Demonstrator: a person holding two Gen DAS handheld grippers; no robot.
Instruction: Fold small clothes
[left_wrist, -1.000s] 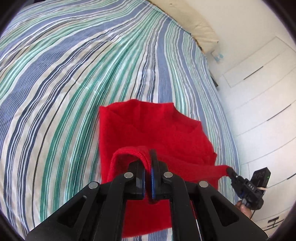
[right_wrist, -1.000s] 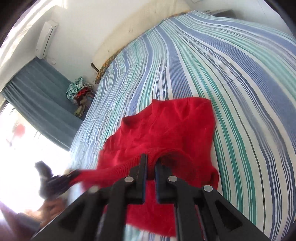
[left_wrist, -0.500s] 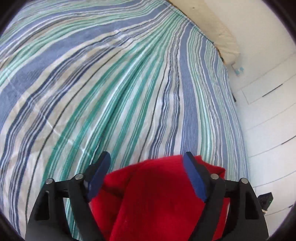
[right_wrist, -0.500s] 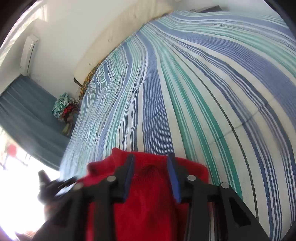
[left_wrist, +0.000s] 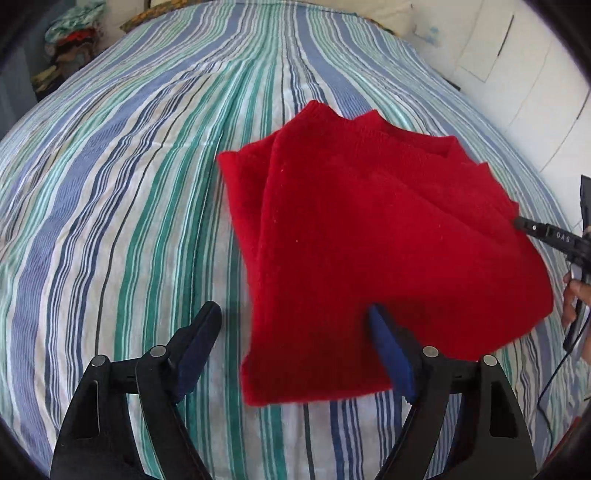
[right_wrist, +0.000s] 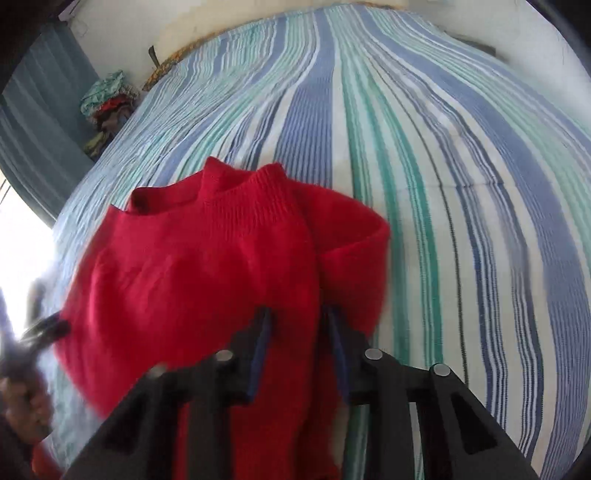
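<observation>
Striped bedspread (left_wrist: 129, 192) bears red sweater (left_wrist: 369, 229); left tool (left_wrist: 295, 343) wide, right tool (right_wrist: 299, 332) narrowing astride it.

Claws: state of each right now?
Left claw: open wide, just opened; sweater corner between the jaws, not pinched.
Right claw: jaws just closing, sweater between them; cannot tell if it grips.

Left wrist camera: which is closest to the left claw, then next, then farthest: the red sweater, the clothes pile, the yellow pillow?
1. The red sweater: right at the left claw, its lower edge lying between the open fingers.
2. and 3. The clothes pile, far top left beside the bed, and the yellow pillow, at the bed's far end: too close to call.
</observation>
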